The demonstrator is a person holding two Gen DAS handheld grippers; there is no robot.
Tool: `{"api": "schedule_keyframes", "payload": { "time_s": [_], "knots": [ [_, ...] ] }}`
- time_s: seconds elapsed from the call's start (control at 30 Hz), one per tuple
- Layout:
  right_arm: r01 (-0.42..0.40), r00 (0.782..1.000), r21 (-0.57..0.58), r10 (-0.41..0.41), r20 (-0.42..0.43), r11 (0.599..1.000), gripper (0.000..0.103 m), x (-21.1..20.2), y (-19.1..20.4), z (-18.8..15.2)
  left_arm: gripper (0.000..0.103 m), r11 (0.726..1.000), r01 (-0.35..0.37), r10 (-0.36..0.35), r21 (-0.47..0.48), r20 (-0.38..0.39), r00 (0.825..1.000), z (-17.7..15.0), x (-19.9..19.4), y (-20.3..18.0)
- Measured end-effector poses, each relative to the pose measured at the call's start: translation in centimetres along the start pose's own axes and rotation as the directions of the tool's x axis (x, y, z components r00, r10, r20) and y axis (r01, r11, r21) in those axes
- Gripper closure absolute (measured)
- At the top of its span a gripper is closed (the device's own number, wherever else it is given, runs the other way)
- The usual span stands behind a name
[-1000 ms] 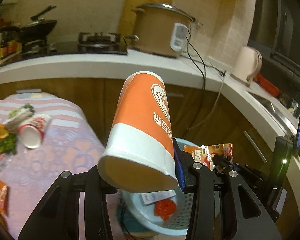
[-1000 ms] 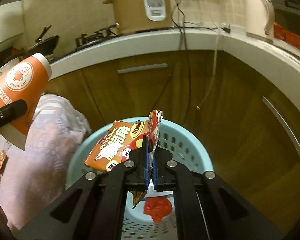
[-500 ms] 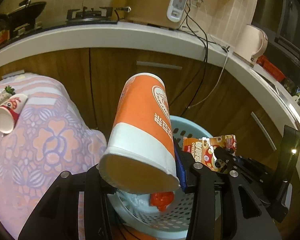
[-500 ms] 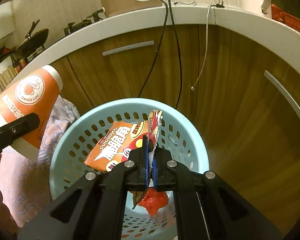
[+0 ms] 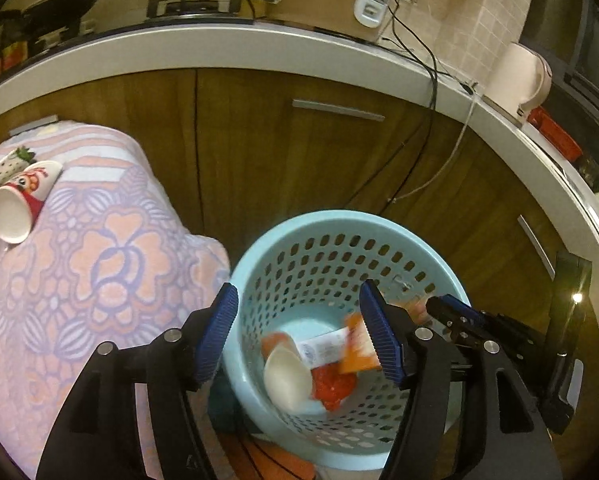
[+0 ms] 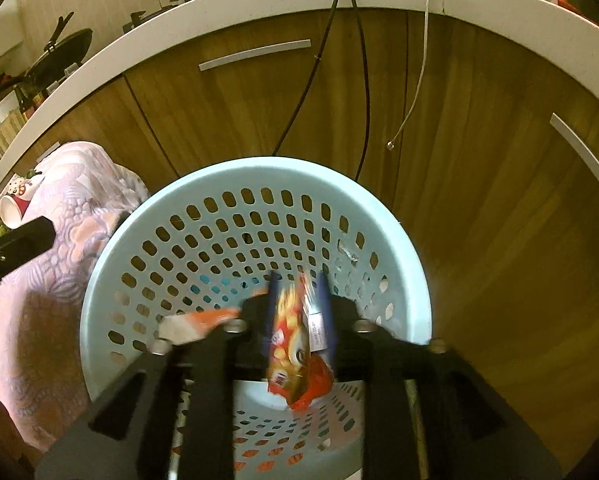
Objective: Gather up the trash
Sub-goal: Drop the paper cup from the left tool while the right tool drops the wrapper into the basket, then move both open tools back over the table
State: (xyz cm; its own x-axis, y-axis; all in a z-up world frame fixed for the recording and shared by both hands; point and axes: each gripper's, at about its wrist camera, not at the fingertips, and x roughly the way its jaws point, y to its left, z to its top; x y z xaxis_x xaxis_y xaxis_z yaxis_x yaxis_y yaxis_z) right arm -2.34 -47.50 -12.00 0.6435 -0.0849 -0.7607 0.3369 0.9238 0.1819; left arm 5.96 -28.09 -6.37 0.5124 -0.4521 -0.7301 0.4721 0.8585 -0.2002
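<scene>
Both grippers open over the blue basket point(image 5: 339, 232): left gripper point(image 5: 299, 328) empty, cup point(image 5: 287, 376) inside; right gripper point(image 6: 299, 312) jaws opening, snack packet point(image 6: 291, 344) loose between them.

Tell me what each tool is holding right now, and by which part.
Nothing is held. The left tool is opening with nothing between its pads; the cup lies in the basket. The right tool is opening, and the snack bag is dropping free between its pads.

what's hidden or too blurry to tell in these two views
- Snack bag, right wrist view: motion-blurred between the opening right gripper; print unreadable.
- Basket bottom, left wrist view: cup and wrappers blurred, partly behind the opening left gripper.
- Table cup: cut by the left edge.
</scene>
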Motion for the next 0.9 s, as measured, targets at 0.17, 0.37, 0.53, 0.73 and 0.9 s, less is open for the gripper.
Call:
{"api": "schedule_keyframes", "payload": {
  "time_s": [0.17, 0.37, 0.53, 0.73, 0.9],
  "knots": [
    [-0.007, 0.999, -0.023, 0.008, 0.048, 1.0, 0.049, -1.3, 0.6, 0.2, 0.04, 1.0, 0.001, -0.001, -0.007, 0.035, 0.999, 0.1, -1.4, 0.5],
    [-0.023, 0.997, -0.048, 0.026, 0.071, 0.999, 0.049, -2.4, 1.6, 0.4, 0.04, 1.0, -0.001, 0.001, -0.002, 0.063, 0.998, -0.2, -3.1, 0.6],
    [-0.037, 0.995, -0.062, 0.042, 0.087, 0.997, 0.049, -3.4, 2.5, 0.5, 0.04, 1.0, -0.003, 0.004, -0.016, 0.089, 0.996, -0.4, -4.6, 1.2],
    [-0.054, 0.99, -0.12, 0.069, 0.127, 0.991, 0.049, -5.2, 4.6, 0.2, 0.04, 1.0, -0.016, 0.016, -0.003, 0.136, 0.991, -1.1, -7.5, 2.1],
    [-0.074, 0.981, -0.176, 0.103, 0.165, 0.982, 0.049, -6.8, 7.5, 0.1, 0.04, 0.999, -0.041, 0.043, -0.013, 0.198, 0.979, -2.0, -11.0, 3.8]
  ]
}}
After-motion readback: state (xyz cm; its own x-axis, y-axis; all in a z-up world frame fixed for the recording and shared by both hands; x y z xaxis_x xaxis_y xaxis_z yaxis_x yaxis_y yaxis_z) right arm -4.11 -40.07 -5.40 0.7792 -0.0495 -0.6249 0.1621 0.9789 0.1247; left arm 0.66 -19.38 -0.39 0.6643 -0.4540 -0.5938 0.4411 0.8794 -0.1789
